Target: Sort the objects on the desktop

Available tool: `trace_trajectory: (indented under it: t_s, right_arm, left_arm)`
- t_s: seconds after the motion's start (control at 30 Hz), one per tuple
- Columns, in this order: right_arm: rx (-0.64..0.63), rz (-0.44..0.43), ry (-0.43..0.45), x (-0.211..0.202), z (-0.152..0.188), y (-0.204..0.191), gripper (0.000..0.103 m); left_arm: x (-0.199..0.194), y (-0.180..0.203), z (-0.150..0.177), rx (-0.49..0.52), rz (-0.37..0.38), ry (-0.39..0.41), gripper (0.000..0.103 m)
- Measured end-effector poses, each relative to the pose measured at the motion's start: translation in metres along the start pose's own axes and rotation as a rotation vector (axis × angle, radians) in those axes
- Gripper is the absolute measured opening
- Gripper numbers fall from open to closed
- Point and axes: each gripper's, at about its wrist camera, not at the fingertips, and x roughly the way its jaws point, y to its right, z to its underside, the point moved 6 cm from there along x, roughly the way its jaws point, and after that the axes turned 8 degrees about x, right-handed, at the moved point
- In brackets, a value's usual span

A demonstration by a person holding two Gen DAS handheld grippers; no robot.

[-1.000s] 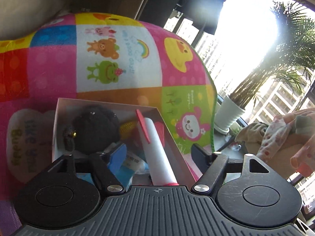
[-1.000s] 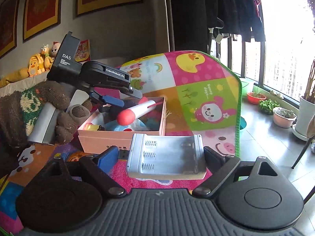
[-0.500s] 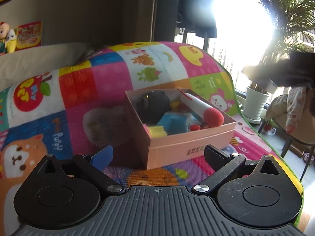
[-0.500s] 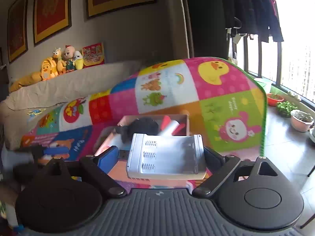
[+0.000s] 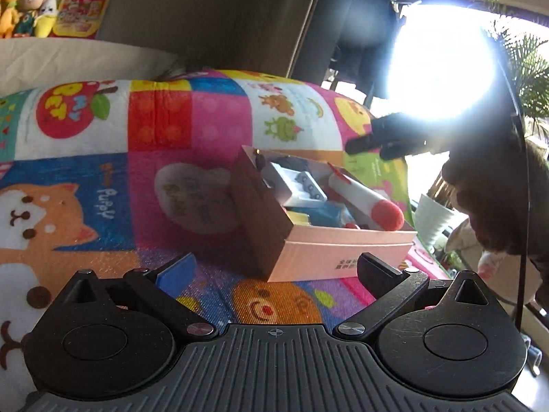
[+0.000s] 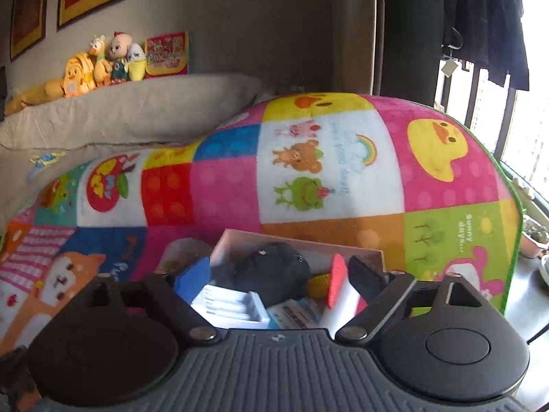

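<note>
The pink box [image 5: 343, 247] stands on the colourful blanket [image 5: 164, 178], near the blanket's edge on the window side. Inside it lie a white battery holder [image 6: 230, 304], a black round thing [image 6: 271, 271], a white marker with a red cap [image 5: 363, 195] and some blue and yellow pieces that I cannot name.

The right gripper [image 6: 278, 279] hangs just above the open box. Its jaws have just been closing, but they are still apart and grip nothing; the battery holder lies below them in the box.

The left gripper [image 5: 274, 267] is before the near side of the box, its jaws wide apart and empty.

Plush toys [image 6: 99, 63] sit on the grey cushion [image 6: 137, 110] behind the blanket.
</note>
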Motion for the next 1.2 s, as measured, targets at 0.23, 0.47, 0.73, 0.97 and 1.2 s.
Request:
trace_trajectory:
  t_s: [0.23, 0.47, 0.73, 0.97, 1.2]
  right_arm:
    - [0.002, 0.083, -0.167, 0.031, 0.041, 0.036, 0.035]
    - [-0.035, 0.166, -0.138, 0.039, 0.039, 0.052, 0.033]
    - [0.053, 0.092, -0.167, 0.060, 0.035, 0.039, 0.028]
    - [0.043, 0.115, -0.090, 0.050, 0.023, 0.036, 0.042]
    - [0.023, -0.137, -0.116, 0.031, 0.021, -0.030, 0.077]
  left_arm:
    - [-0.004, 0.000, 0.001, -0.012, 0.040, 0.040, 0.103]
    - [-0.001, -0.002, 0.003, -0.022, 0.033, 0.031, 0.103]
    - [0.002, -0.004, 0.007, -0.029, 0.032, 0.024, 0.103]
    - [0.003, -0.008, 0.008, -0.060, 0.038, 0.027, 0.103]
    - [0.003, -0.006, 0.009, -0.048, 0.035, 0.026, 0.103]
